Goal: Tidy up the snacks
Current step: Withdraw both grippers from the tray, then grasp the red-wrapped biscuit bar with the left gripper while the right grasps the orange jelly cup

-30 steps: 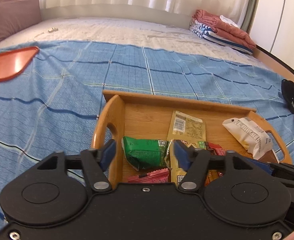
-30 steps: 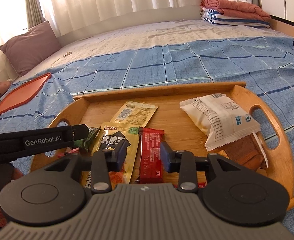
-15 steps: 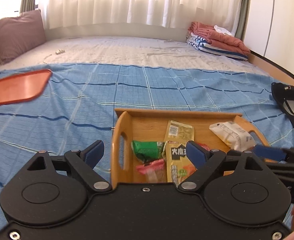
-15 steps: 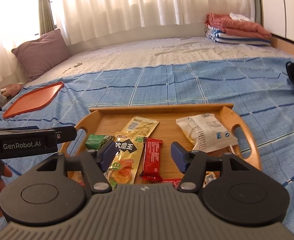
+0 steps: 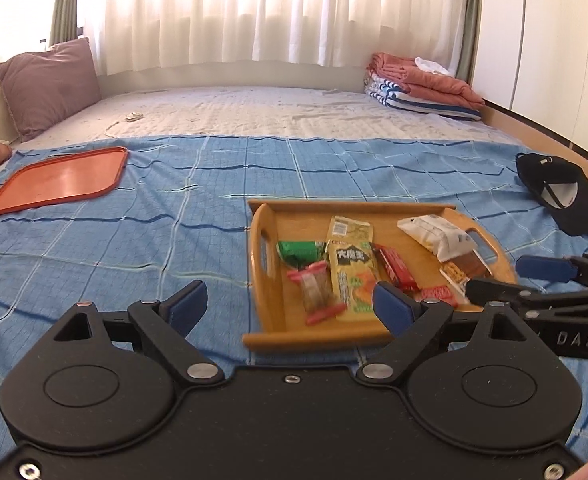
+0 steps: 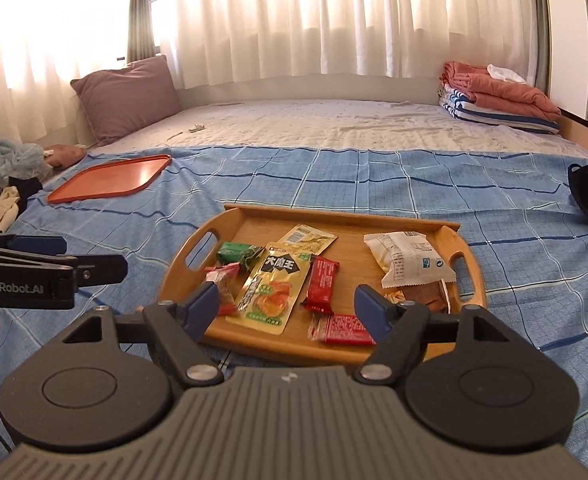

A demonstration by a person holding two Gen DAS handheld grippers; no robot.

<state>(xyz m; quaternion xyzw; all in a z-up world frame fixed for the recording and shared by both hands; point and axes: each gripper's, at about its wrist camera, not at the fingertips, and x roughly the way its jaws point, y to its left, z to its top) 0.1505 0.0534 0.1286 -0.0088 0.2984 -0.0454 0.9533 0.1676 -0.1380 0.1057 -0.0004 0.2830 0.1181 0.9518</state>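
since every snack [image 6: 272,290] already lies in the wooden tray [image 6: 469,276] on the bed's blue blanket [image 5: 114,248], the sorting looks about finished; left gripper [image 5: 290,308] and right gripper [image 6: 290,308] hang wide and empty, their jaws just having opened.

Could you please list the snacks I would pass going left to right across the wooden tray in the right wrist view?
Green packet → pink-ended candy → yellow pouch → red bar → white bag.
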